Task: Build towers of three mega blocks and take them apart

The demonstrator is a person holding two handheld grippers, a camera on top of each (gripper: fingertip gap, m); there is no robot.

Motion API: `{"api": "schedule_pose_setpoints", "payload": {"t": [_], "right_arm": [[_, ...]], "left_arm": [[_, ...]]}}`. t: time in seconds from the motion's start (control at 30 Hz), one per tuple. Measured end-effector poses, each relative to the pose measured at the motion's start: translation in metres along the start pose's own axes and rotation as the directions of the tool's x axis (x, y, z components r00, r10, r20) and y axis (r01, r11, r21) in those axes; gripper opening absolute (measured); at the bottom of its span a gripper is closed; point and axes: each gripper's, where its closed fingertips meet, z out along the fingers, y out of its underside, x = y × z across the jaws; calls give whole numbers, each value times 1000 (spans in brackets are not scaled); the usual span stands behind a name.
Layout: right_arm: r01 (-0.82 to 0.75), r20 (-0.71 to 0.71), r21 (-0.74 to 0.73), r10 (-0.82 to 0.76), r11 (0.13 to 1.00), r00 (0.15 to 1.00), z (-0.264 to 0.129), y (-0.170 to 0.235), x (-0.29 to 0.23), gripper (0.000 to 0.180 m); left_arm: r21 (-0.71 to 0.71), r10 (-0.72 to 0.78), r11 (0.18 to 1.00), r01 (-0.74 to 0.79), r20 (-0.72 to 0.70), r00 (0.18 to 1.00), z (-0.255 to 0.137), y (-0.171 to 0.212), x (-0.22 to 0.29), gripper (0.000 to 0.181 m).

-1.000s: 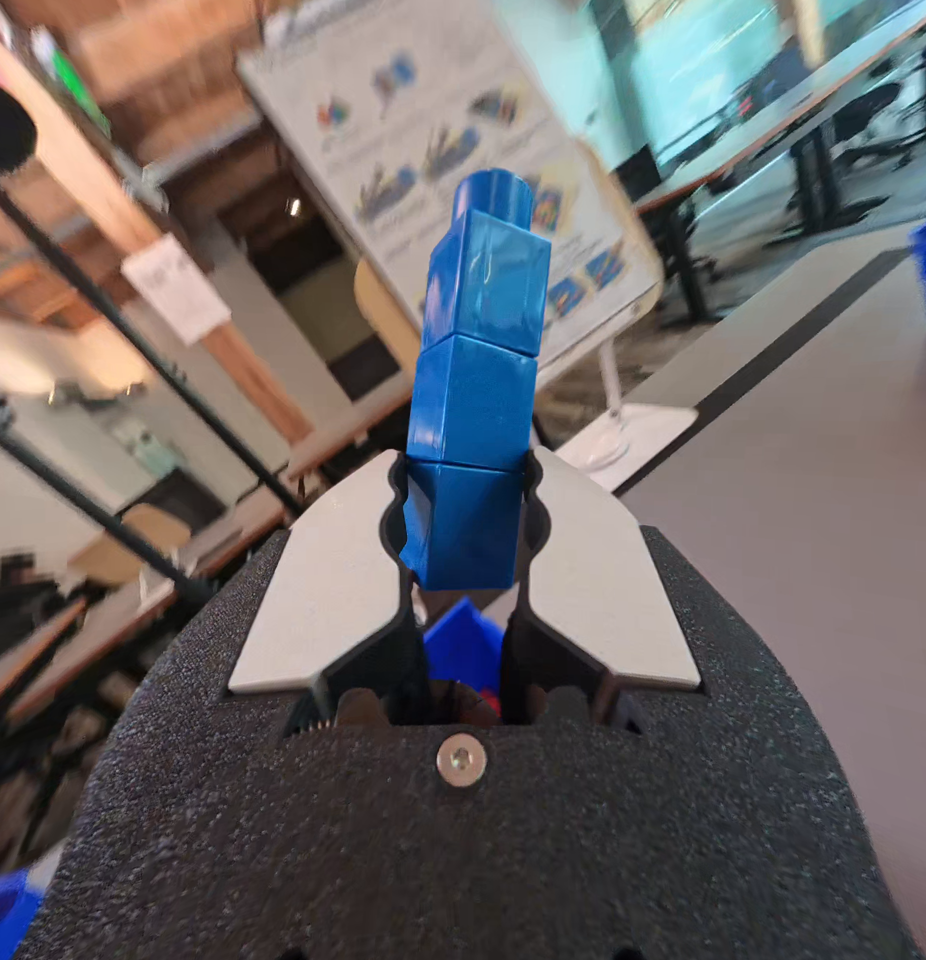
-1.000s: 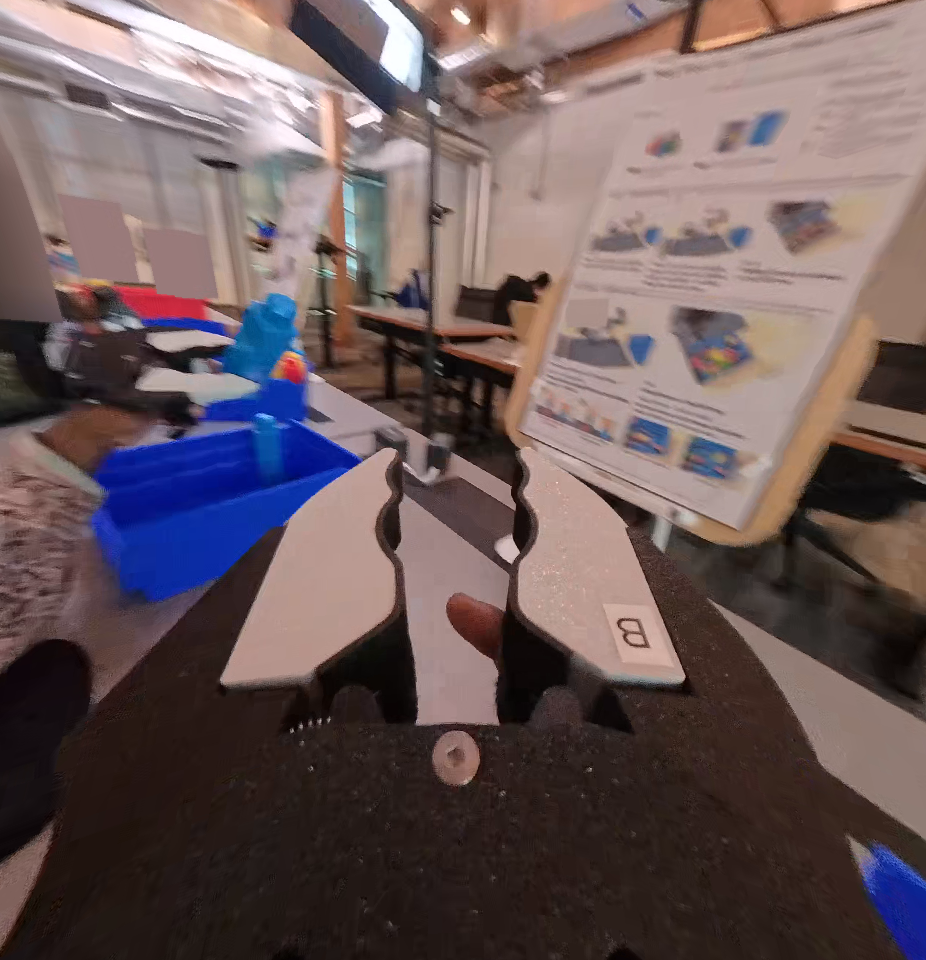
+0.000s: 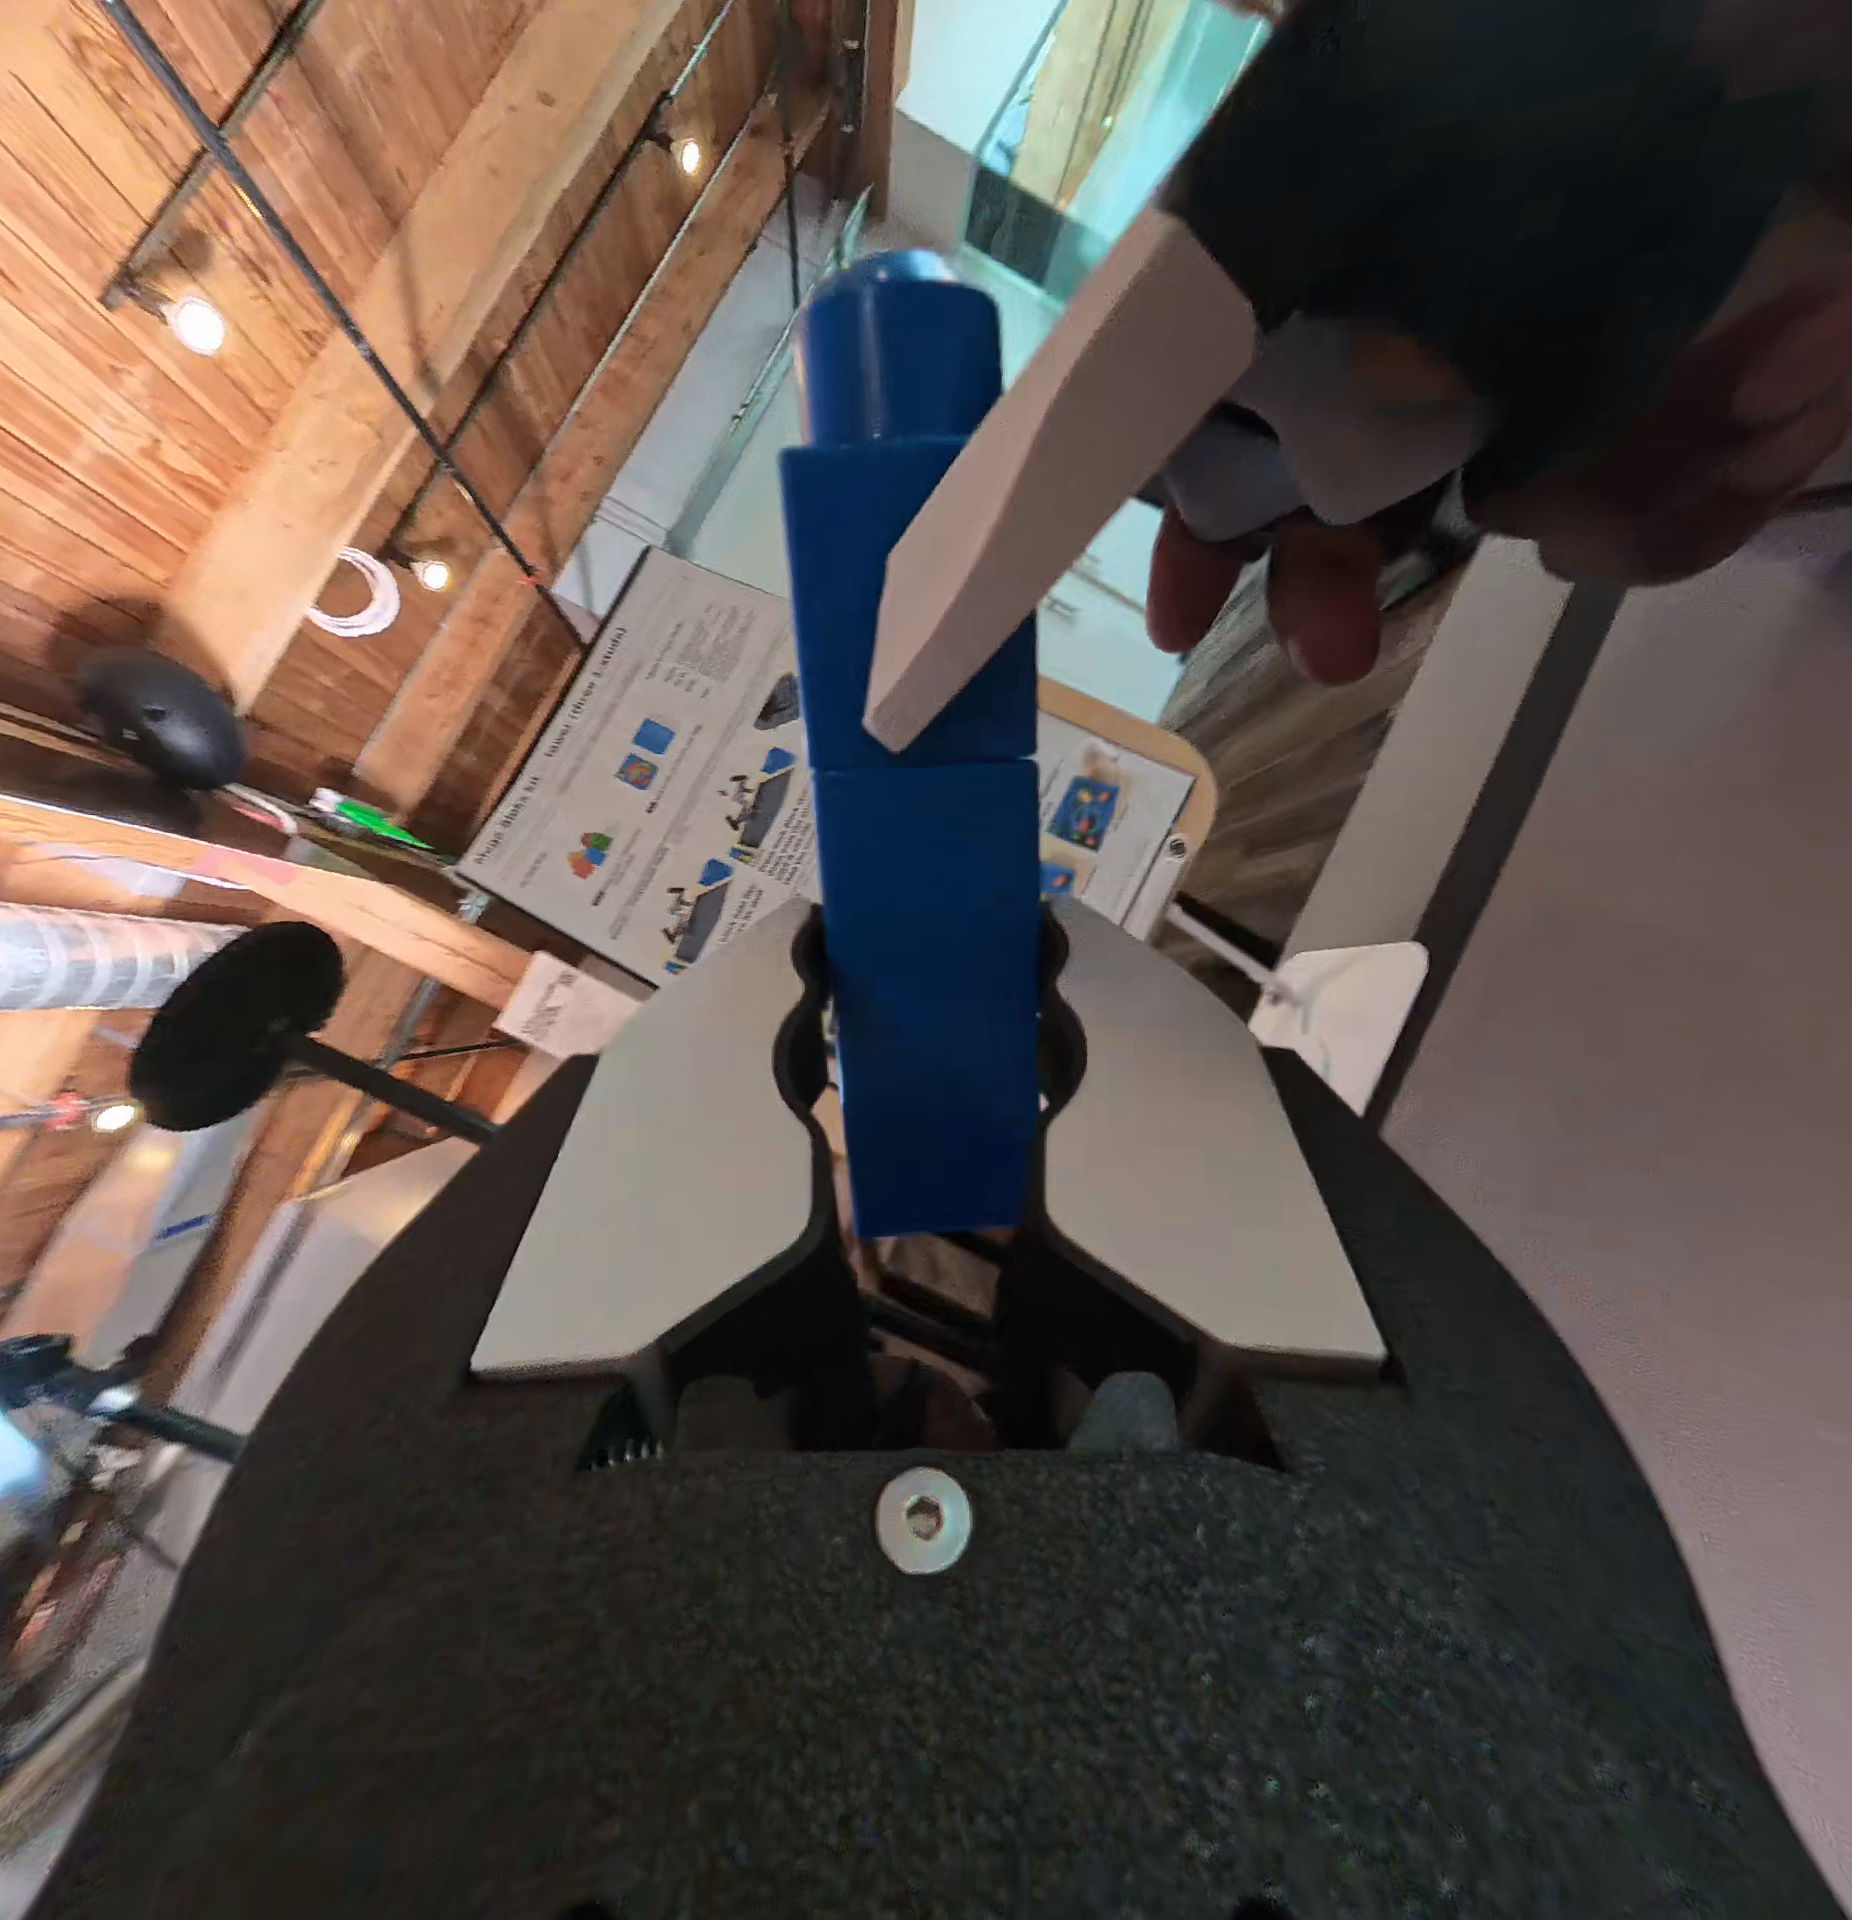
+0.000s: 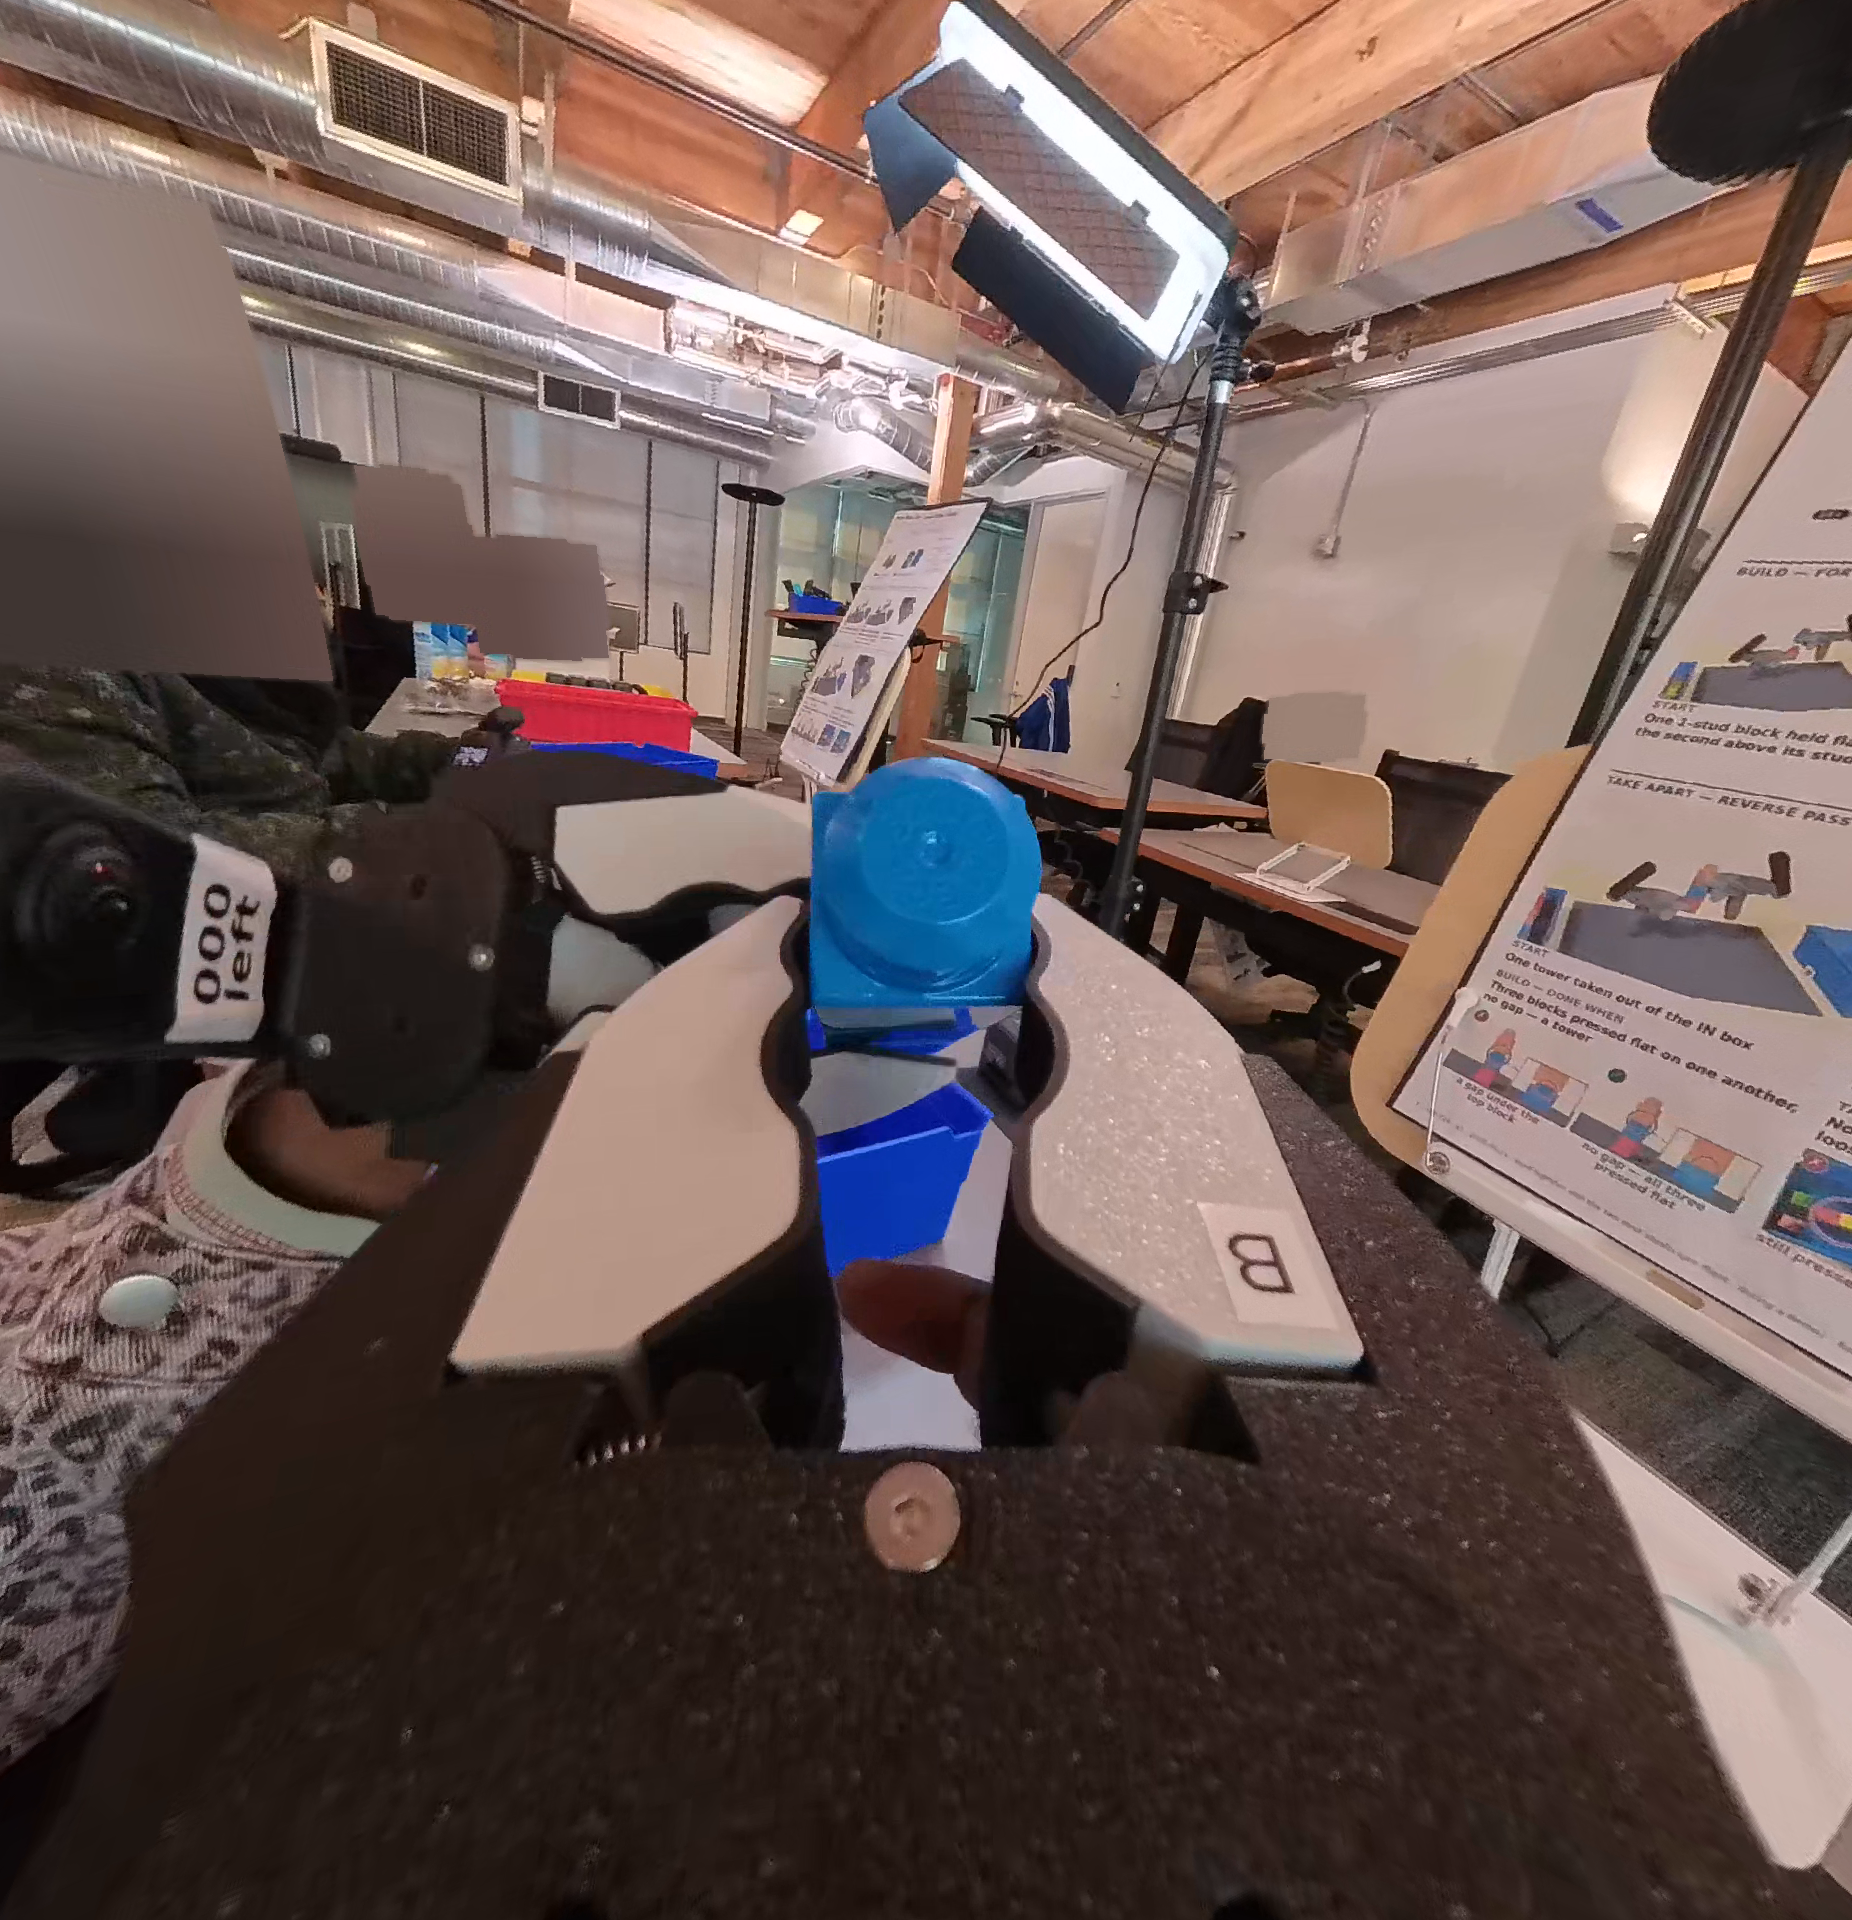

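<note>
- Left gripper (image 3: 927, 1039): clenched on the lower end of a stack of blue plastic one-stud blocks (image 3: 917, 831), at the centre of the left wrist view. The stack is held in the air.
- Right gripper (image 4: 917, 997): its grey fingers (image 4: 1130, 1070) flank the top block (image 4: 922, 904) at frame centre of the right wrist view; whether they press it, cannot tell.
- Blue plastic bin (image 4: 891, 1164): visible between the right fingers, below the stack.
- Instruction poster on a wooden board (image 4: 1680, 935): right edge of the right wrist view.
</note>
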Motion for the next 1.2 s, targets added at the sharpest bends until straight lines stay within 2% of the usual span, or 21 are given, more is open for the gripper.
{"api": "schedule_pose_setpoints", "payload": {"t": [0.07, 0.23, 0.33, 0.37, 0.43, 0.5, 0.57, 0.63, 0.7, 0.73, 0.8, 0.93, 1.0, 1.07, 1.13, 1.2], "right_arm": [[4, -19, 1, -4, 1000, 1000, 1, 0, 1, 36], [12, -27, -24, -12, 1000, 1000, 0, 0, 2, 36], [-61, -59, 139, 70, 988, 996, -25, -33, 16, 36], [-83, -64, 186, 96, 979, 993, -39, -45, 23, 36], [-48, -131, 222, 78, 974, 988, -72, -61, 43, 35], [22, -280, 173, 27, 985, 960, -109, -66, 70, 36], [73, -451, 84, -27, 994, 892, -151, -62, 99, 36], [29, -565, -70, -64, 997, 822, -194, -41, 123, 36], [-52, -696, -241, -135, 969, 705, -245, -9, 151, 36], [-120, -747, -318, -170, 941, 643, -271, 10, 162, 36], [-292, -796, -419, -193, 860, 574, -313, 50, 173, 36], [-548, -842, -450, -129, 706, 524, -349, 112, 178, 36], [-652, -826, -529, -153, 543, 542, -361, 144, 166, 37], [-674, -764, -633, -165, 381, 624, -366, 170, 148, 37], [-647, -708, -702, -187, 299, 681, -370, 184, 141, 37], [-682, -717, -696, -161, 224, 678, -375, 196, 135, 37]], "left_arm": [[-28, 48, 999, -47, 45, 998, 1, 2, -3, 36], [-25, -6, 1000, 7, 8, 1000, 2, 3, -1, 35], [-241, 93, 967, -82, 35, 995, -2, 50, -12, 35], [-260, 71, 964, -54, 57, 996, -5, 64, -18, 35], [-233, -83, 967, 102, 88, 993, -15, 78, -30, 35], [-175, -189, 962, 209, 127, 974, -26, 79, -45, 35], [-129, -249, 954, 271, 166, 954, -35, 77, -58, 35], [-83, -297, 945, 317, 195, 935, -43, 73, -69, 35], [-25, -345, 933, 358, 218, 913, -49, 68, -77, 35], [1, -367, 927, 376, 220, 904, -52, 65, -80, 35], [33, -401, 914, 404, 216, 890, -55, 62, -84, 35], [27, -404, 912, 409, 223, 887, -58, 66, -86, 35], [9, -395, 915, 403, 225, 891, -58, 69, -85, 35], [-3, -385, 918, 396, 225, 895, -58, 70, -84, 35], [-8, -383, 919, 395, 220, 897, -57, 71, -83, 35], [-14, -384, 919, 395, 204, 900, -56, 71, -80, 35]]}}
